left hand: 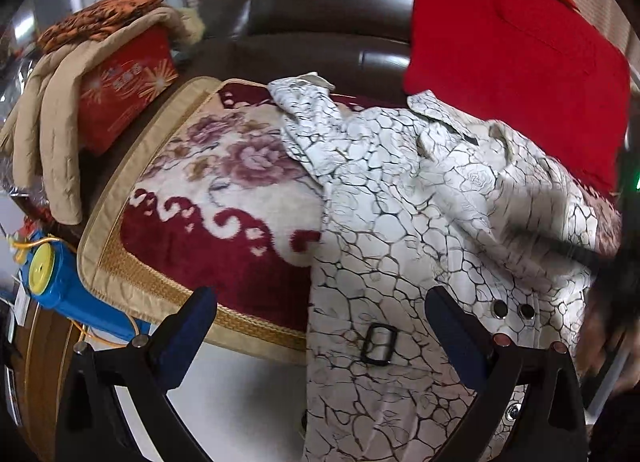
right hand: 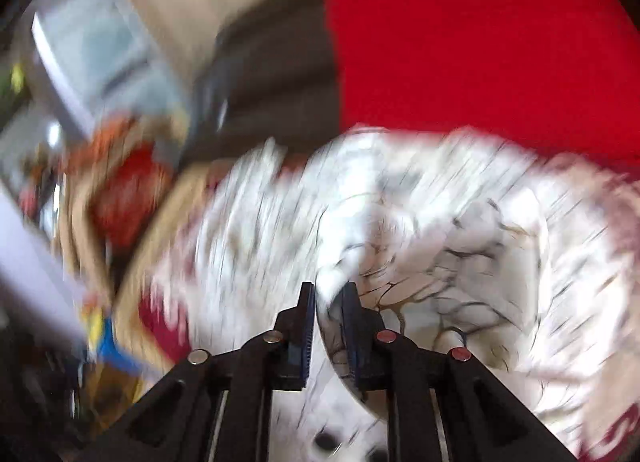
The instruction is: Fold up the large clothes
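- Two hand-held grippers work over one white coat (left hand: 420, 229) with a dark crackle print, which lies spread on a floral blanket (left hand: 208, 197) covering a dark sofa (left hand: 320, 13).
- Its near end, carrying a black buckle (left hand: 379, 343) and two metal snaps (left hand: 513, 309), hangs past the blanket's gold-trimmed front edge (left hand: 160, 294) toward the pale floor (left hand: 240, 390).
- Its far end shows a pointed flap (left hand: 304, 81) lying on the blanket near the sofa back.
- The left hand-held gripper (left hand: 320, 322) stands wide open at that front edge, one finger over the blanket trim and the other over the coat, with nothing between them.
- The right hand-held gripper (right hand: 328, 294) is closed on a bunched fold of the coat (right hand: 420, 221); the right wrist view is heavily blurred, so finer detail cannot be made out.
- A red cushion (left hand: 512, 45) touches the coat's far right edge, leaving little room on that side.
- To the left the blanket lies bare up to its edge.
- Beyond that edge sit a red box (left hand: 124, 89) draped with a beige quilted garment (left hand: 48, 133), and lower down a blue cylinder (left hand: 68, 282) with a yellow cap.
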A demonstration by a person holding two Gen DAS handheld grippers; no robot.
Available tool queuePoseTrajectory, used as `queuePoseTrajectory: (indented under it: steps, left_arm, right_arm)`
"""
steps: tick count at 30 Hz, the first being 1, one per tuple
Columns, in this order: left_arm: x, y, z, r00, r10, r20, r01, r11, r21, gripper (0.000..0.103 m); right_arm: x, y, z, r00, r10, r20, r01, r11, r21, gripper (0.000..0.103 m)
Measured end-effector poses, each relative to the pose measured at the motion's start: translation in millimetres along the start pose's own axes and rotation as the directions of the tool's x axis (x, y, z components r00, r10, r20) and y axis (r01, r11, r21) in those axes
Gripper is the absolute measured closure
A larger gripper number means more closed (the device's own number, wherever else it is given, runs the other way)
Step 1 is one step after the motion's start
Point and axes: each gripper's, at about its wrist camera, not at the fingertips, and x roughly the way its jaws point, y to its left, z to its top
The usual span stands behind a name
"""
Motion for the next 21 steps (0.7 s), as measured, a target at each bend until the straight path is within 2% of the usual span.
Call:
queuePoseTrajectory:
  steps: [1,2,3,4,8,10,12,16,18,19,21]
  left_arm:
    - [0,3,0,1.000,0.001,0.001,-0.001,1.000,-0.005,0.000]
    - [0,4,0,1.000,0.001,0.002,-0.001,1.000,-0.009,0.000]
    - [0,4,-1,1.000,-0.001,0.002,0.001,1.000,-0.011,0.000]
    - [1,3,-1,1.000,-0.005,0.000,0.005,1.000,-0.013,0.000]
    - [9,-8,4,0.999,-0.040,-0.015,0.040,0.999,0.000,0.000]
    - [13,-15,8,0.998,-0.058,-0.022,0.058,0.998,0.000,0.000]
    - [18,-23,15,0.996,-0.089,-0.015,0.089,0.996,-0.010,0.000]
    - [46,-44,42,0.984,-0.174,-0.029,0.173,0.985,-0.017,0.000]
    - [68,-56,56,0.974,-0.214,-0.072,0.212,0.977,-0.030,0.000]
    - [80,-62,63,0.962,-0.257,-0.094,0.254,0.966,-0.042,0.000]
    - [102,-71,73,0.944,-0.306,-0.125,0.299,0.952,-0.067,0.000]
  right_arm:
    - [13,7,-13,0.997,0.023,-0.069,-0.024,0.999,-0.024,0.068]
    - [17,12,-25,0.994,0.035,-0.106,-0.040,0.998,-0.043,0.046]
    - [19,15,-35,0.991,0.053,-0.126,-0.061,0.996,-0.061,0.028]
    - [14,15,-45,0.990,0.068,-0.121,-0.077,0.994,-0.072,0.027]
    - [-8,-4,-52,0.992,0.099,-0.077,-0.103,0.993,-0.059,0.027]
    - [-33,-28,-52,0.999,0.054,0.008,-0.054,0.999,0.007,0.027]
    - [-49,-54,-47,0.997,0.037,0.066,-0.043,0.995,0.087,0.028]
    - [-69,-104,-41,0.988,-0.027,0.154,-0.016,0.963,0.269,0.031]
    - [-70,-124,-45,0.984,-0.038,0.175,-0.025,0.939,0.342,0.039]
    - [-68,-136,-49,0.982,-0.034,0.184,-0.042,0.919,0.391,0.042]
    - [-66,-157,-53,0.983,-0.032,0.180,-0.056,0.886,0.461,0.056]
